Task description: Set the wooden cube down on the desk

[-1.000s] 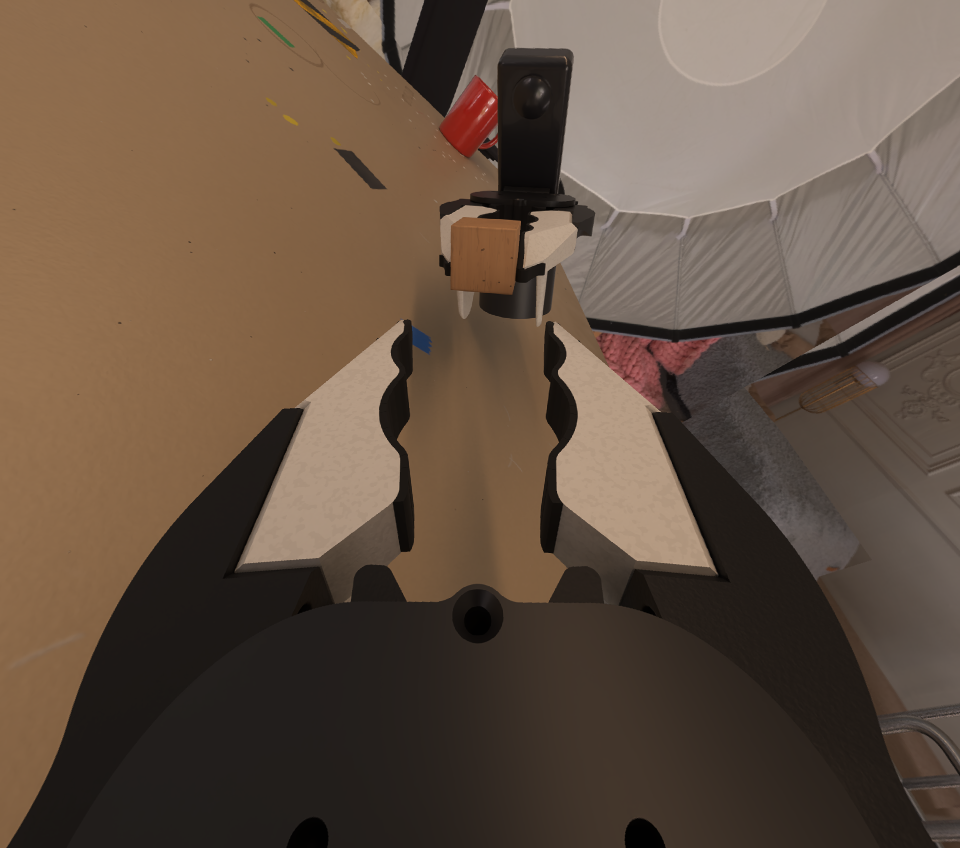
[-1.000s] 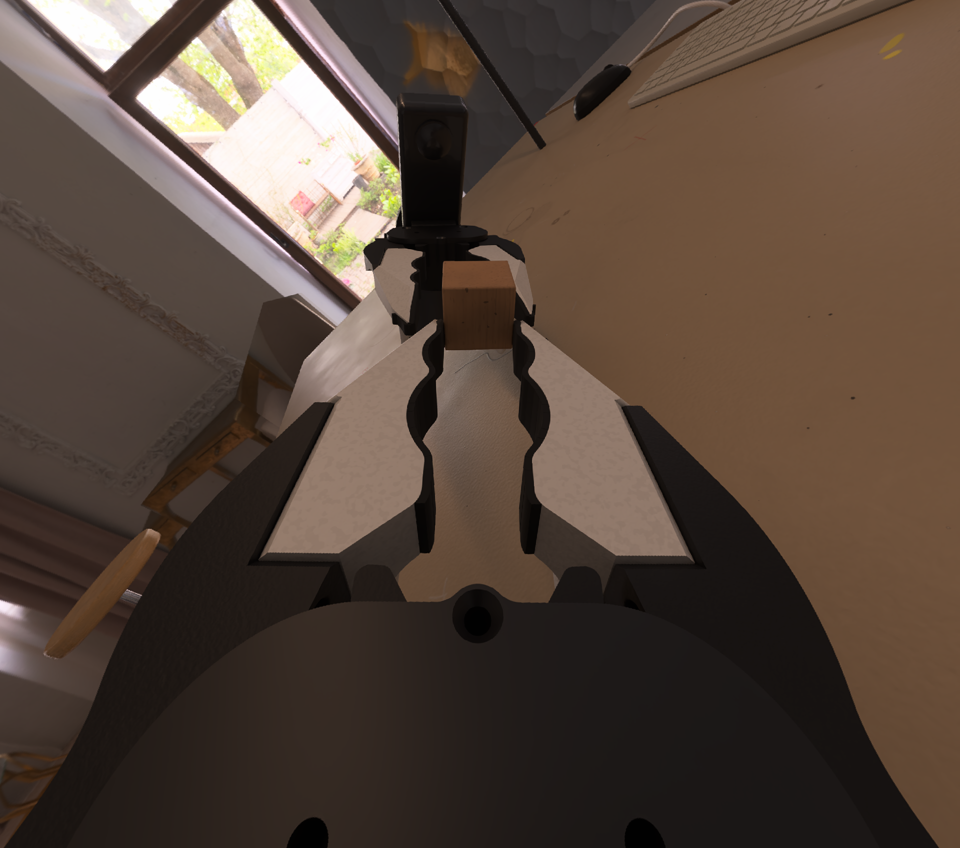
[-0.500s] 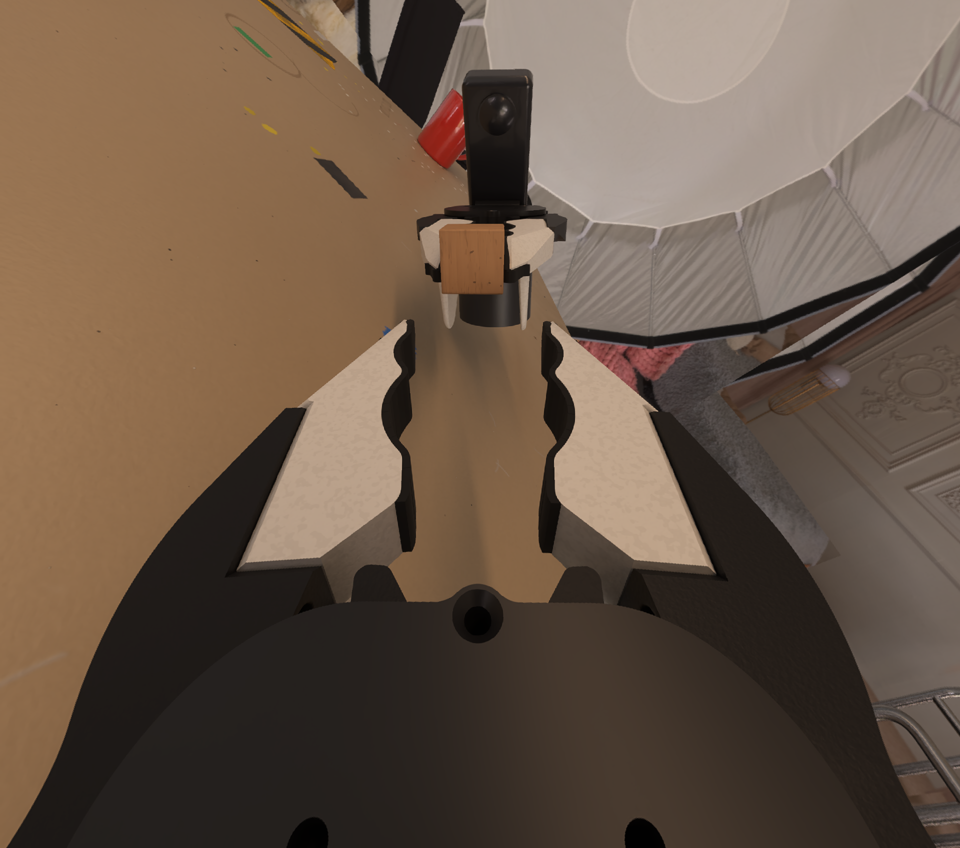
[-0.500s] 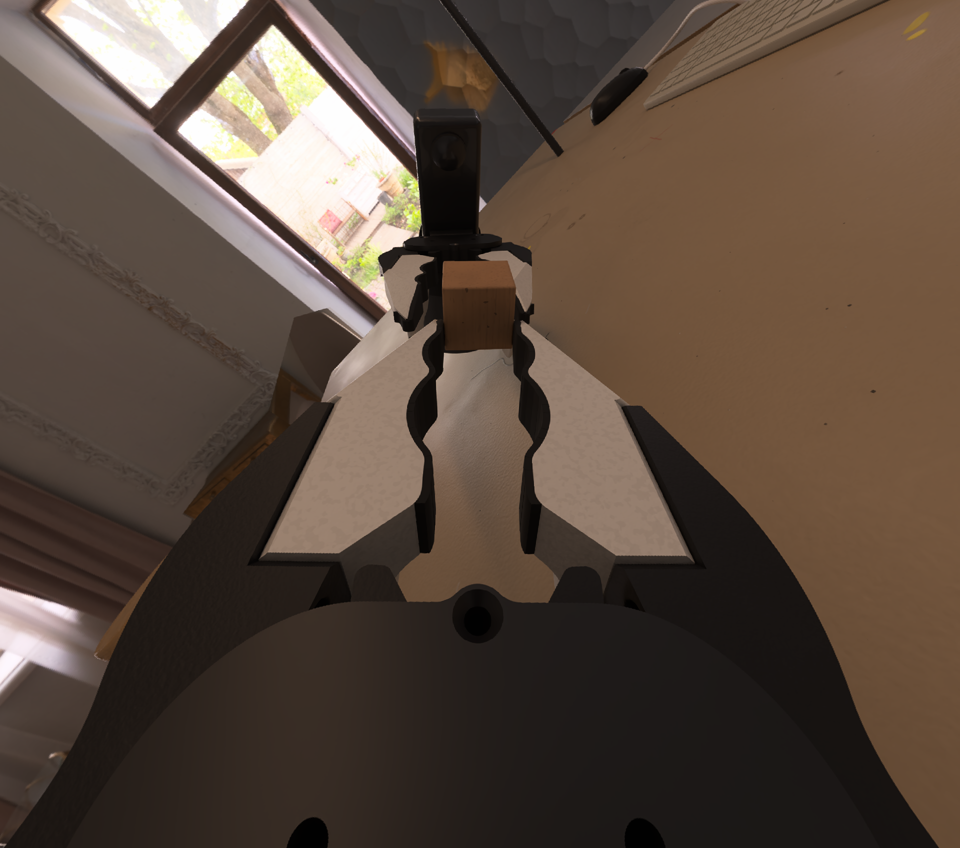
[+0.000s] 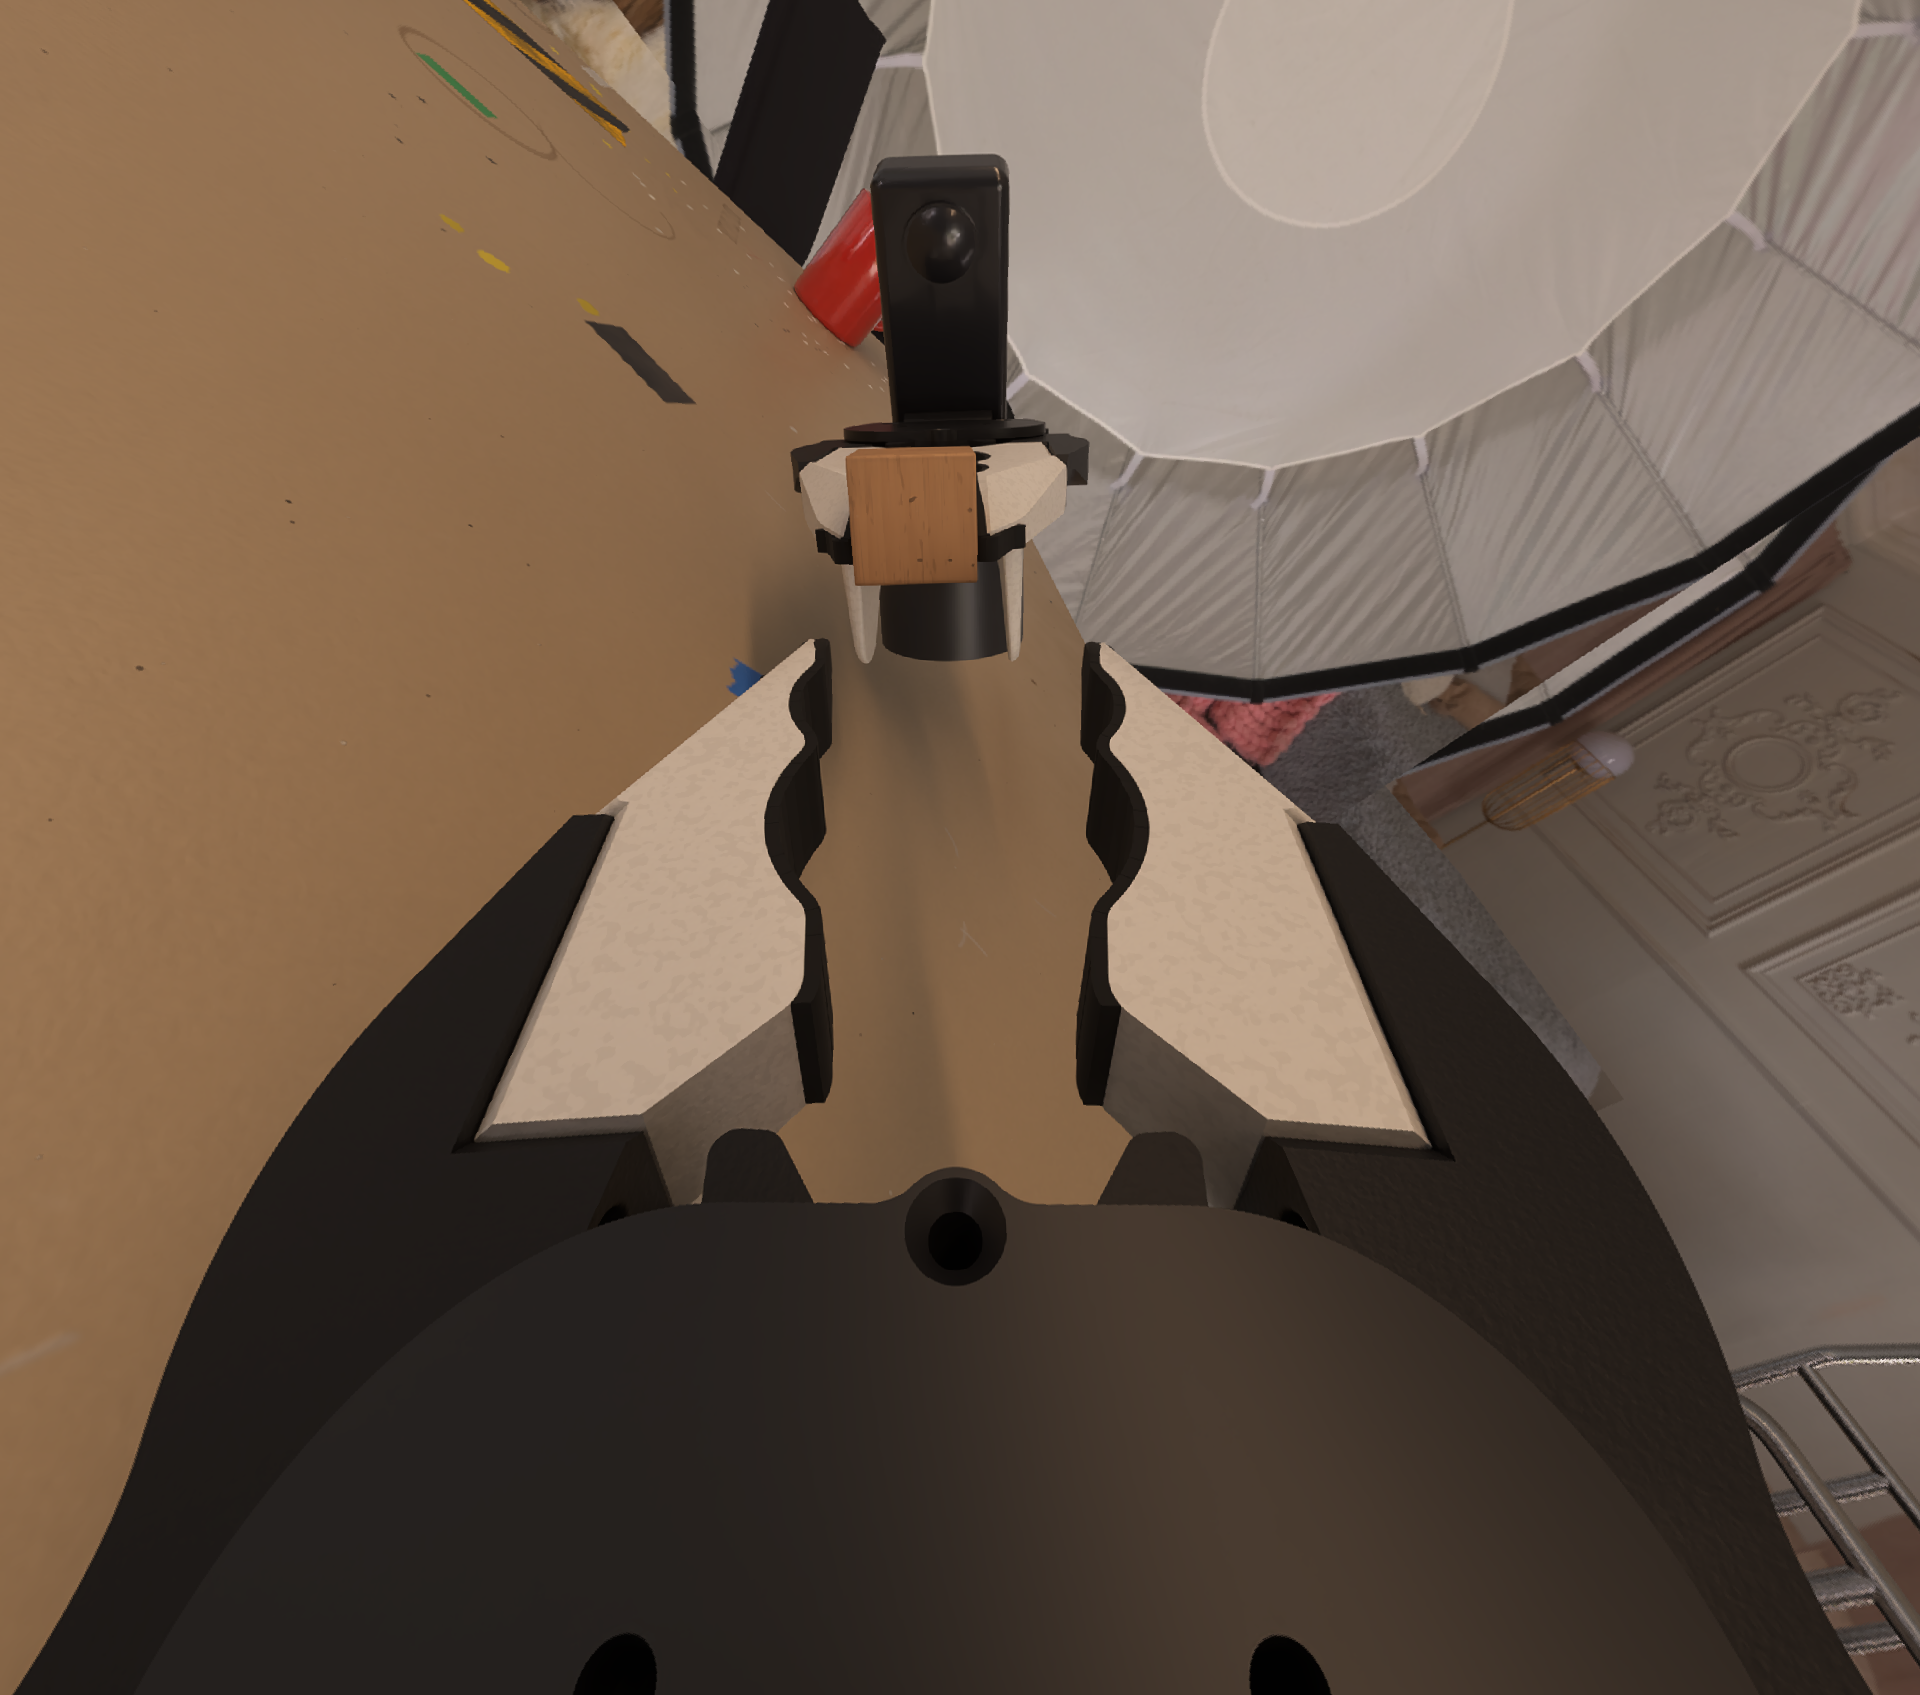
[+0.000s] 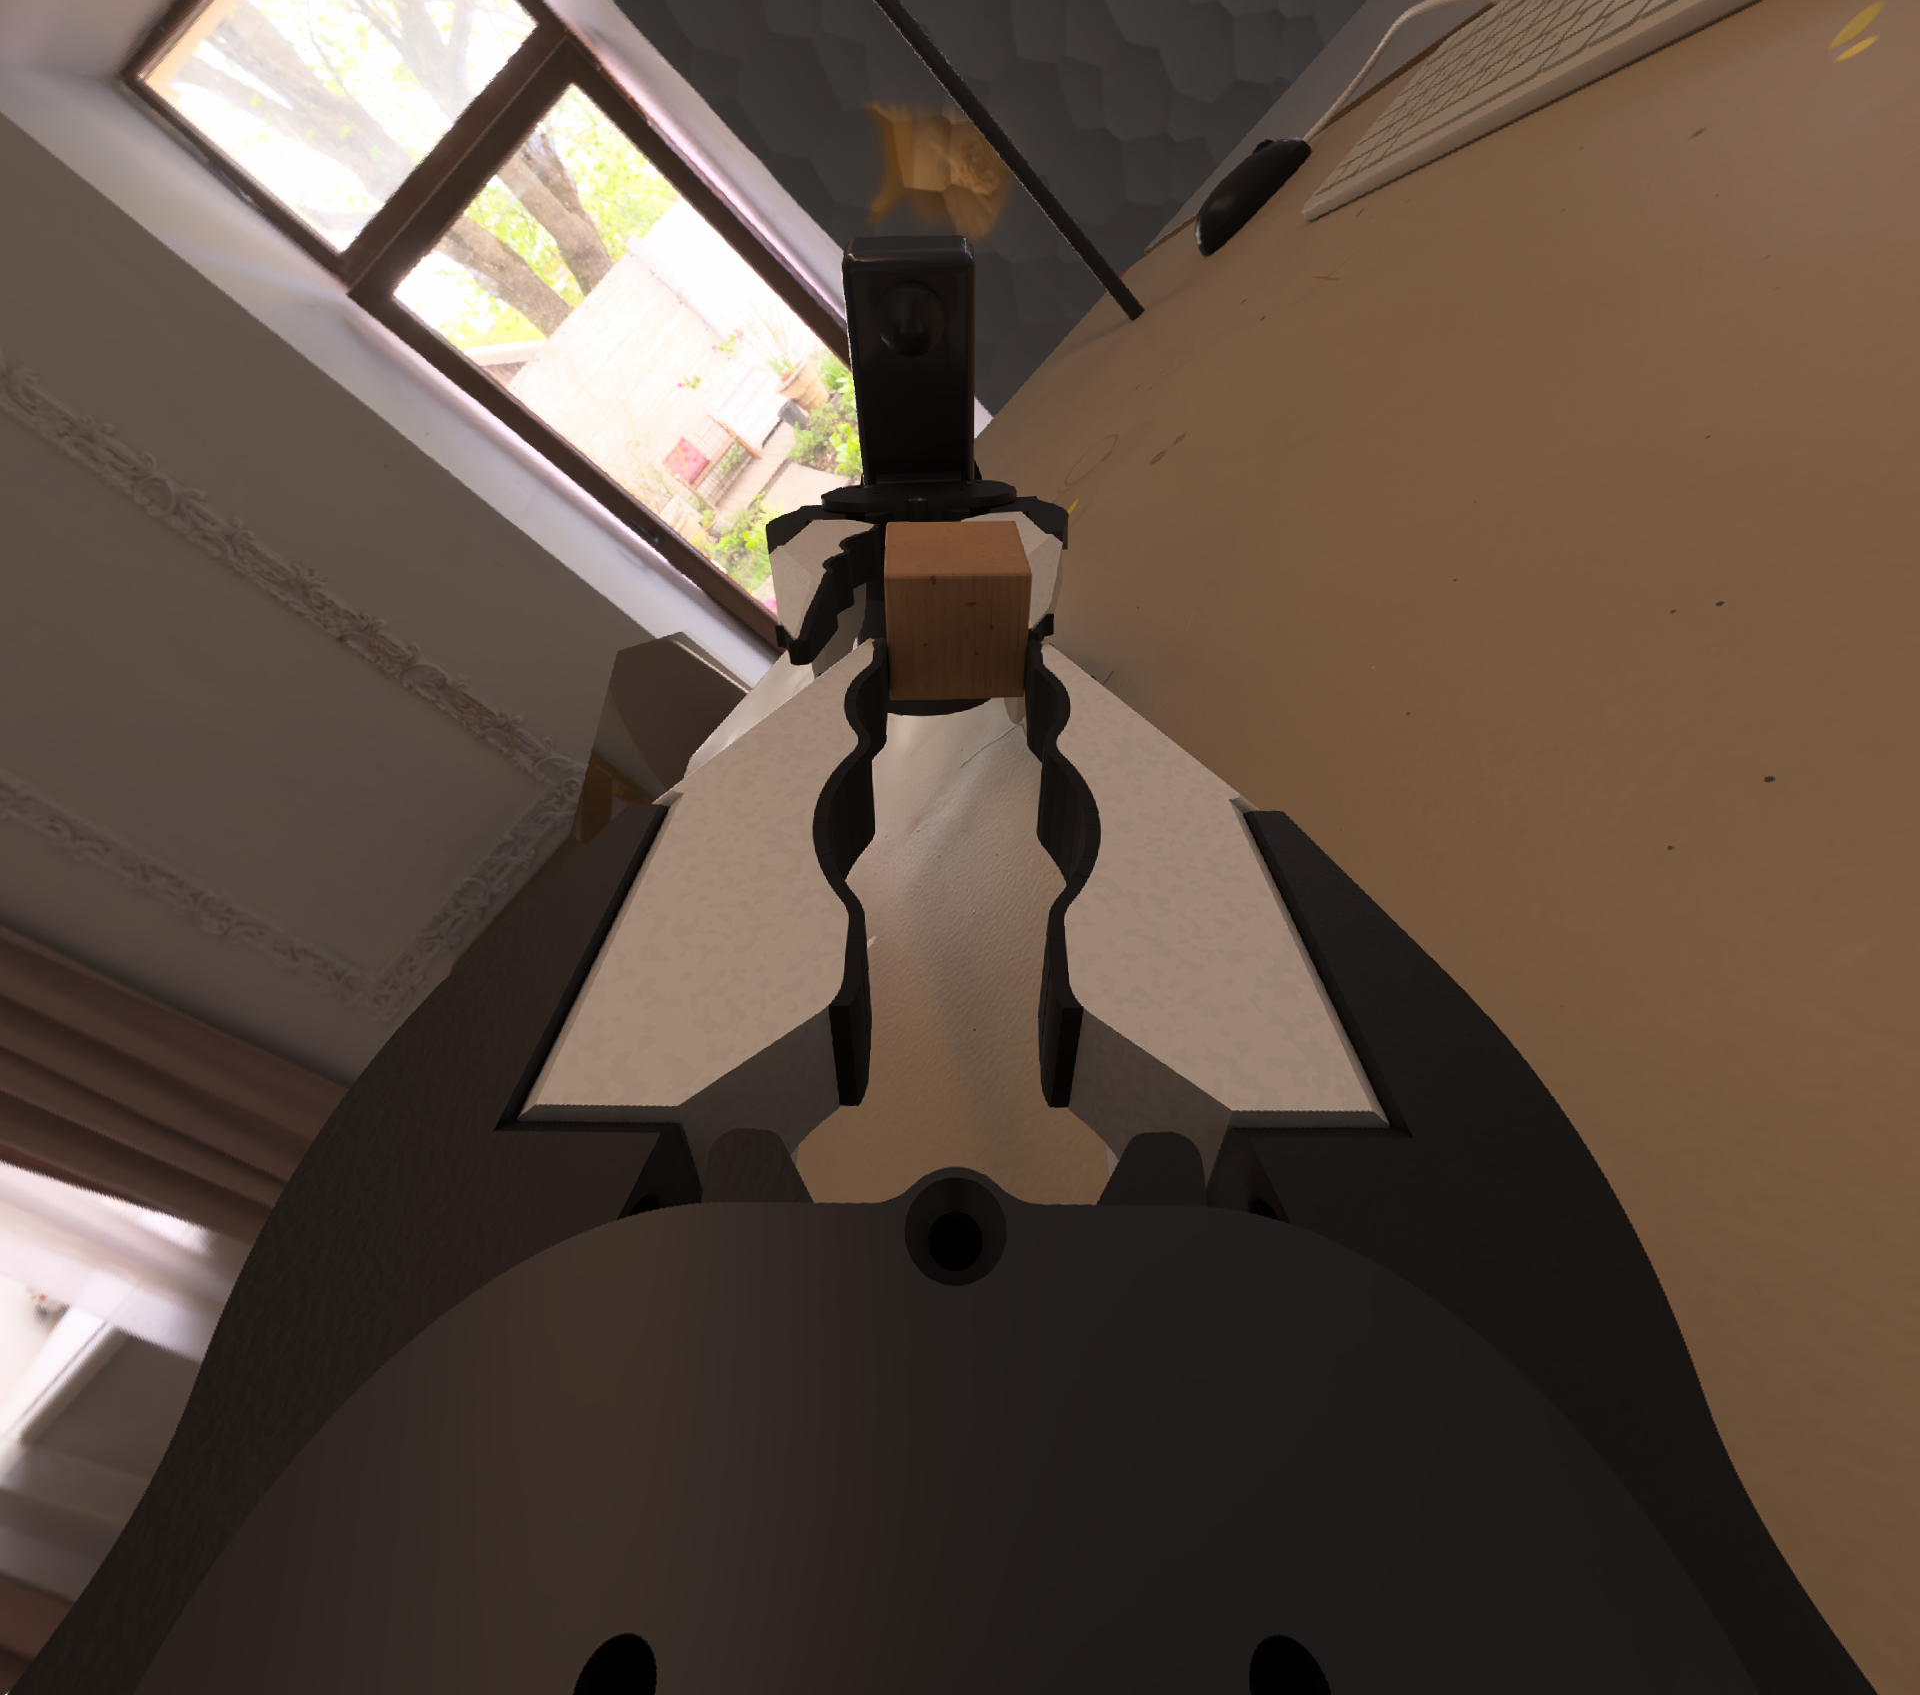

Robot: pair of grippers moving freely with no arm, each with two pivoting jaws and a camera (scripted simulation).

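The wooden cube (image 6: 956, 622) is a small light-brown block. My right gripper (image 6: 956, 663) is shut on it at the fingertips. In the left wrist view the cube (image 5: 912, 515) shows straight ahead, held by the right gripper (image 5: 935, 643) off the tan desk (image 5: 312, 554). My left gripper (image 5: 954, 669) is open and empty and points at the cube from a short gap away. In the right wrist view the left gripper (image 6: 920, 570) shows just behind the cube, with the desk (image 6: 1507, 710) along the right.
A red mug (image 5: 840, 284) stands on the desk behind the right gripper. A black tape strip (image 5: 639, 362) and a blue scrap (image 5: 743, 677) lie on the desk. A white keyboard (image 6: 1610, 14) and a black mouse (image 6: 1247, 191) sit at the far end. A large white softbox (image 5: 1351, 87) hangs beyond.
Both views have swung a little and the background has shifted. The right gripper still holds the cube. The left gripper stays open at about the same gap.
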